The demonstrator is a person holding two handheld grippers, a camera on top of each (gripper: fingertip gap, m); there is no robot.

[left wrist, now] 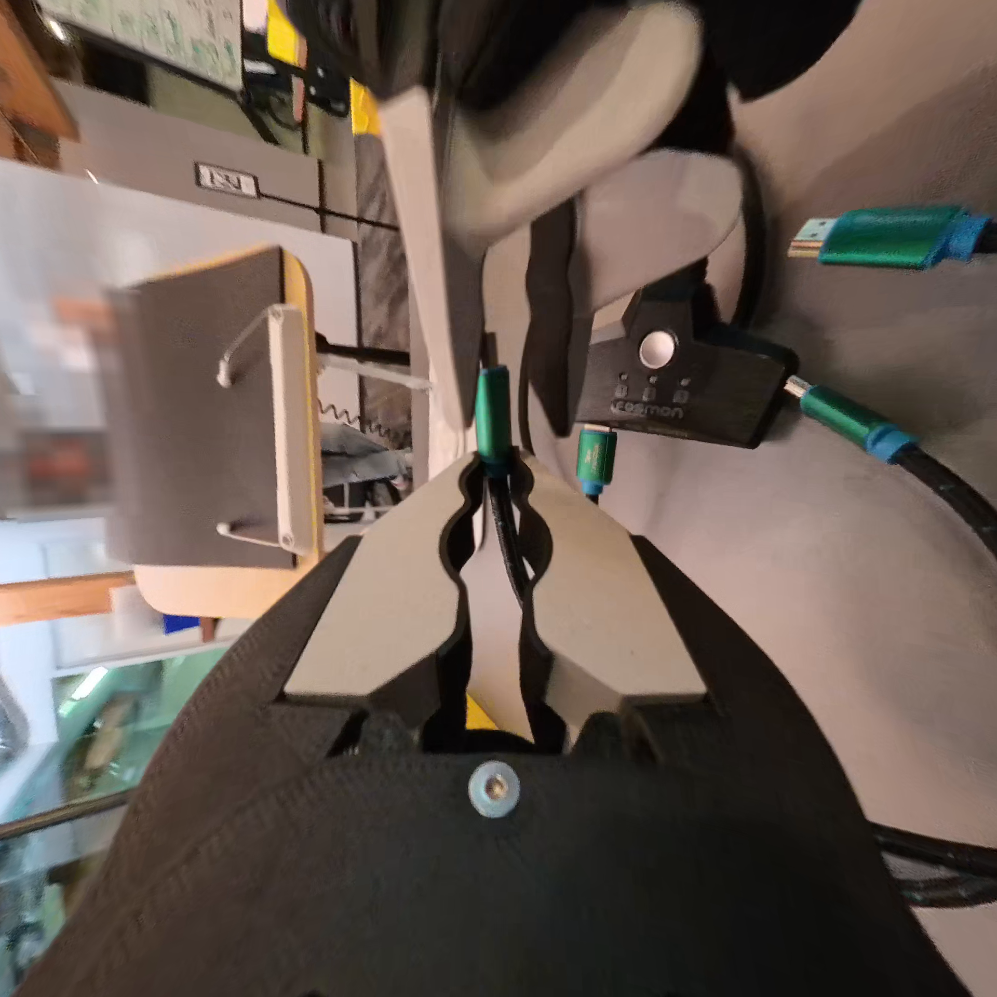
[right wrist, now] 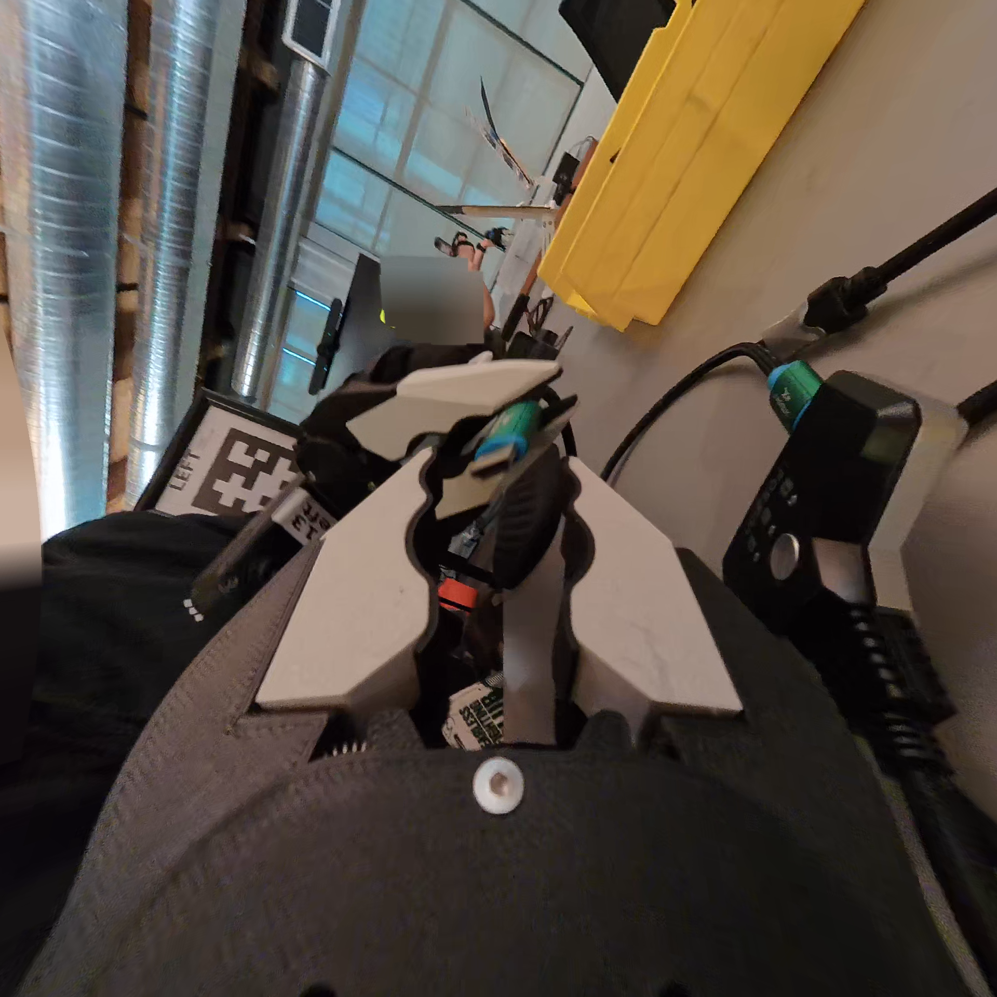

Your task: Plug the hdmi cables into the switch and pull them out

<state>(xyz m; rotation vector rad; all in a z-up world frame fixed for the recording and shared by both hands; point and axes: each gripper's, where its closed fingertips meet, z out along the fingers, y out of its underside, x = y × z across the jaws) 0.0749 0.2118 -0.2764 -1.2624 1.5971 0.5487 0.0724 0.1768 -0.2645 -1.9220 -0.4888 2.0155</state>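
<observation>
My left gripper (left wrist: 493,466) is shut on the blue collar of a green HDMI plug (left wrist: 492,410); its black cable runs back between the fingers. The plug is in the air, left of the black switch (left wrist: 701,399) on the grey table. Two green plugs sit in the switch, one at its near side (left wrist: 596,458) and one at its right end (left wrist: 847,421). A loose green plug (left wrist: 890,237) lies beyond. My right gripper (right wrist: 499,466) is open and empty, facing the held plug (right wrist: 512,426), with the switch (right wrist: 809,512) to its right. Its white fingers (left wrist: 431,259) loom above the left gripper.
Yellow bins (right wrist: 674,162) stand at the far side of the table (left wrist: 809,593). Black cables (left wrist: 960,512) curve off the switch to the right. A grey panel with a white bracket (left wrist: 216,421) stands off the table's left edge. A black sleeve (right wrist: 108,620) shows at left.
</observation>
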